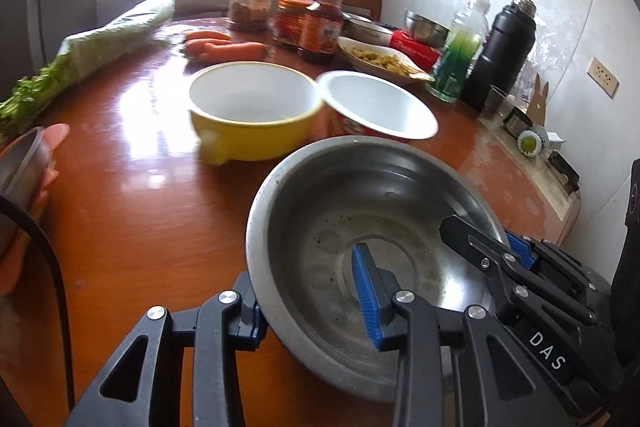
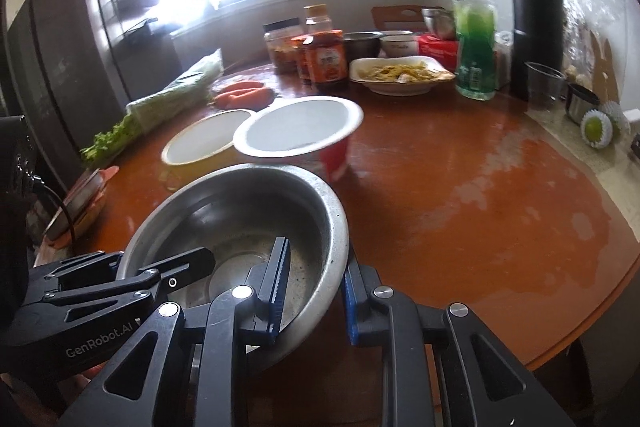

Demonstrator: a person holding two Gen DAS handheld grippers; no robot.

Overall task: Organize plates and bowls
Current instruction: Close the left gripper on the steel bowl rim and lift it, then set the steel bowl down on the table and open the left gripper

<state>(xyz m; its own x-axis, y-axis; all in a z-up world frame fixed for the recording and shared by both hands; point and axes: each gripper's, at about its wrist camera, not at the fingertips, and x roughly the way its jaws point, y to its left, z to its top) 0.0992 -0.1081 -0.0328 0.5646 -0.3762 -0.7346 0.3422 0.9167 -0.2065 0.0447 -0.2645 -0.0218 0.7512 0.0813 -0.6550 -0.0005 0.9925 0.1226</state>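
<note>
A large steel bowl [image 1: 360, 227] [image 2: 248, 211] sits low at the near side of the wooden table [image 1: 132, 211]. My left gripper [image 1: 312, 303] is shut on its left rim, one blue pad inside, one outside. My right gripper [image 2: 316, 291] is shut on its right rim the same way; it also shows in the left wrist view [image 1: 492, 247]. Behind the steel bowl stand a yellow bowl [image 1: 252, 111] [image 2: 200, 147] with a white inside and a red bowl [image 1: 376, 107] [image 2: 296, 131] with a white inside, side by side.
Further back are a plate of food [image 2: 400, 75], jars and a sauce bottle [image 2: 324, 55], carrots [image 1: 224, 47], bagged greens [image 1: 112, 39], steel bowls [image 1: 424, 25], a green bottle [image 2: 474, 39], a black flask [image 2: 536, 15]. A steel dish [image 1: 20, 163] lies at the left edge.
</note>
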